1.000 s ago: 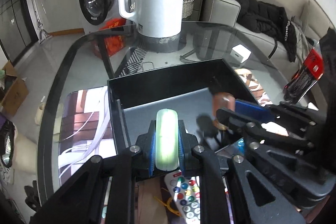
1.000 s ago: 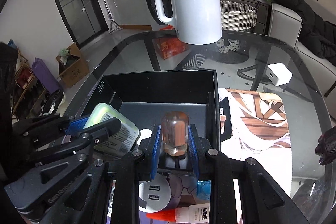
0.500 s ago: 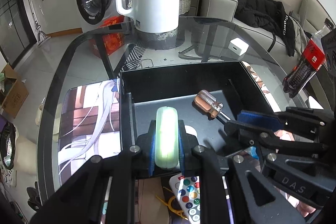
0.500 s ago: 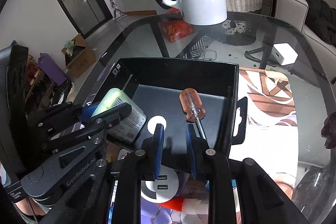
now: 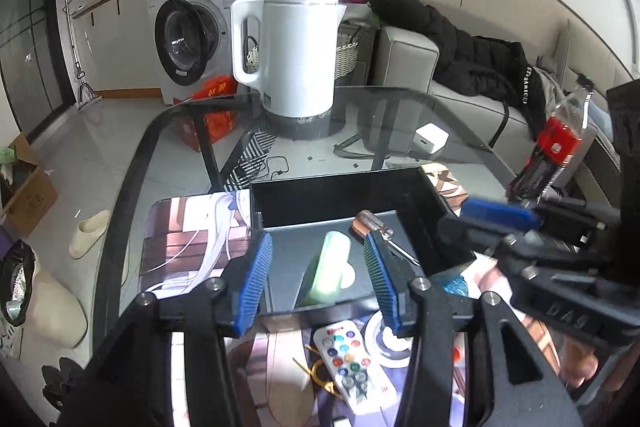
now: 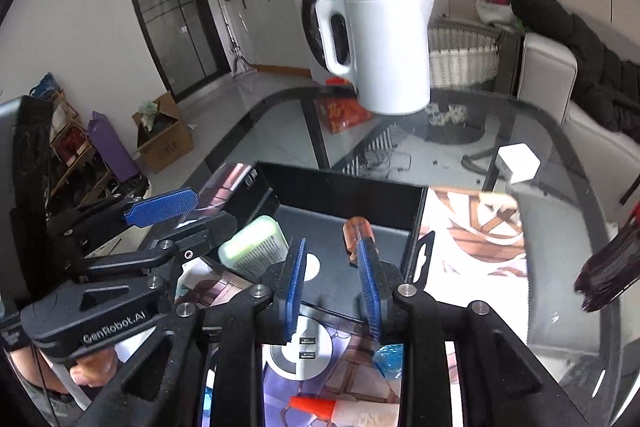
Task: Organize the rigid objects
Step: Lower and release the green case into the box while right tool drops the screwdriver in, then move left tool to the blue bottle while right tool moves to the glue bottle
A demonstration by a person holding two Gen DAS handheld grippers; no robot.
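Left gripper [image 5: 318, 277] now wide, green case [image 5: 328, 269] released into black box [image 5: 340, 187]; right gripper [image 6: 332, 281] wide; amber-handled screwdriver [image 6: 356, 231] at 3 o'clock.

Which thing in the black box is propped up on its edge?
The green case: it leans tilted against the box wall, while the screwdriver lies flat.

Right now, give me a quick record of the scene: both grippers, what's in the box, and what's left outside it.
left gripper: open, holds nothing
right gripper: open, holds nothing
box: black, open top, on glass table
in box: green case, screwdriver
outside, near side: remote, USB hub, glue tube
far end: white kettle
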